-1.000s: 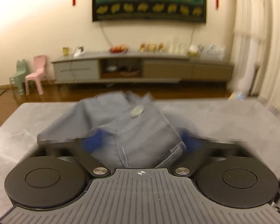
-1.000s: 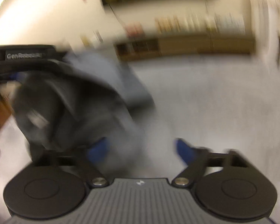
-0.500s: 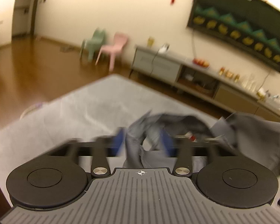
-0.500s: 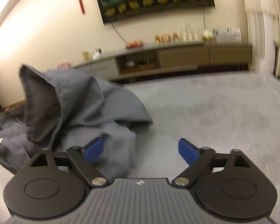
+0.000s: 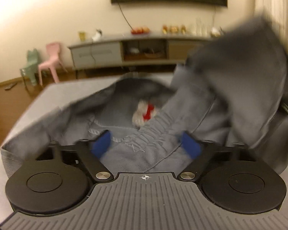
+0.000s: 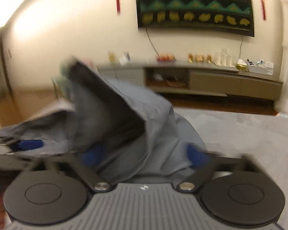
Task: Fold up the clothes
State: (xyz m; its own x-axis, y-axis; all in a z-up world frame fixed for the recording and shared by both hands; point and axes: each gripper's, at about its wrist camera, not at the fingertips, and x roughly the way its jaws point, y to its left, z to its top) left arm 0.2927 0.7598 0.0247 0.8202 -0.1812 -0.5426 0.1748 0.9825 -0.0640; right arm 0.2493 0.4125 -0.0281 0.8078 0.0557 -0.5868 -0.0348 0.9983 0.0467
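A crumpled grey garment [image 5: 140, 153] lies on the grey table [image 5: 48, 95], its gathered waistband toward me and a red and white label [image 5: 146, 113] inside. My left gripper [image 5: 146, 146] is open, with the waistband lying between its blue pads. One part of the cloth [image 5: 249, 67] rises blurred at the right. In the right wrist view the same garment [image 6: 159, 126] stands in a raised fold [image 6: 105, 103]. My right gripper [image 6: 145, 154] is open, with cloth between its fingers. One of the left gripper's blue fingertips [image 6: 29, 144] shows at the far left.
A long low cabinet [image 6: 211, 80] with small items stands against the back wall under a dark hanging [image 6: 194, 7]. Pink [image 5: 50, 61] and green [image 5: 29, 65] child chairs stand on the wooden floor at the left. Bare grey table surface [image 6: 249, 134] stretches to the right.
The left gripper's pads were close together on the cloth half a second ago and now stand wide apart. The right gripper has moved in over the garment, and the raised fold is closer.
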